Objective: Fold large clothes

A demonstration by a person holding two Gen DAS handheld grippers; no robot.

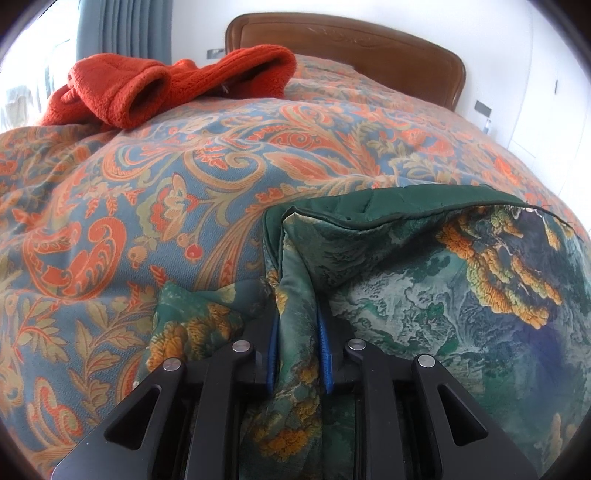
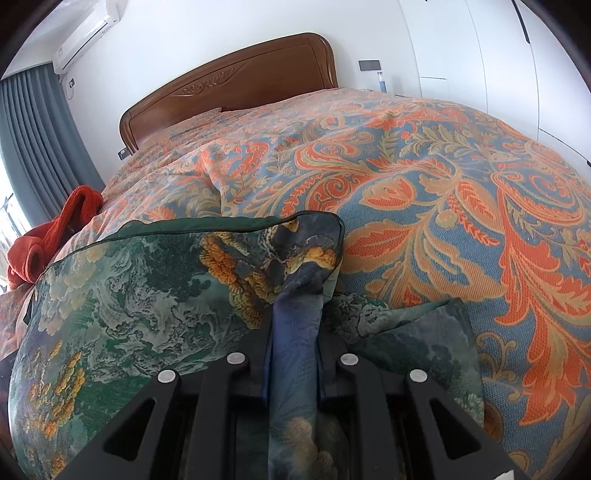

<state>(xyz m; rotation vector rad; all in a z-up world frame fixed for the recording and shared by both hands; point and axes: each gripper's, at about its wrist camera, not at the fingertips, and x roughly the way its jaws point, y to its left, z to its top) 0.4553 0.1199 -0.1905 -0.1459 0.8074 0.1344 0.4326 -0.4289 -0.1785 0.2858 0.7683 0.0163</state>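
Left hand-held gripper [image 1: 298,314]: at 6 o'clock in the left wrist view, clamped on a bunched fold of the green garment [image 1: 443,280]; two blue pads [image 1: 325,339] press the cloth from either side.
Right hand-held gripper [image 2: 293,321]: at 6 o'clock in the right wrist view, clamped on a dark blue fold of the same garment [image 2: 147,295]; the cloth fills the gap between its two fingers.
Garments: two. One green printed one with orange clusters, and one red knit [image 1: 155,85].
Green garment, place: on the bed, nearest the cameras; it spreads from 6 toward 3 o'clock in the left view and from 6 toward 9 o'clock in the right view, with a dark piped edge [image 1: 424,218] along its far side. A loose end [image 2: 417,332] lies at 4 o'clock, just beside the right gripper.
Bedspread [image 1: 184,192]: one, blue with orange paisley, under both garments.
Red knit, place: crumpled at 11 o'clock in the left view, at 9 o'clock in the right view [image 2: 55,236], well apart from the green garment.
Headboard [image 2: 236,85]: one, brown wood, at 12 o'clock.
Curtain [image 2: 33,129]: one, grey, at 10 o'clock in the right view.
Air conditioner [image 2: 88,33]: one, white, at 11 o'clock, above the curtain.
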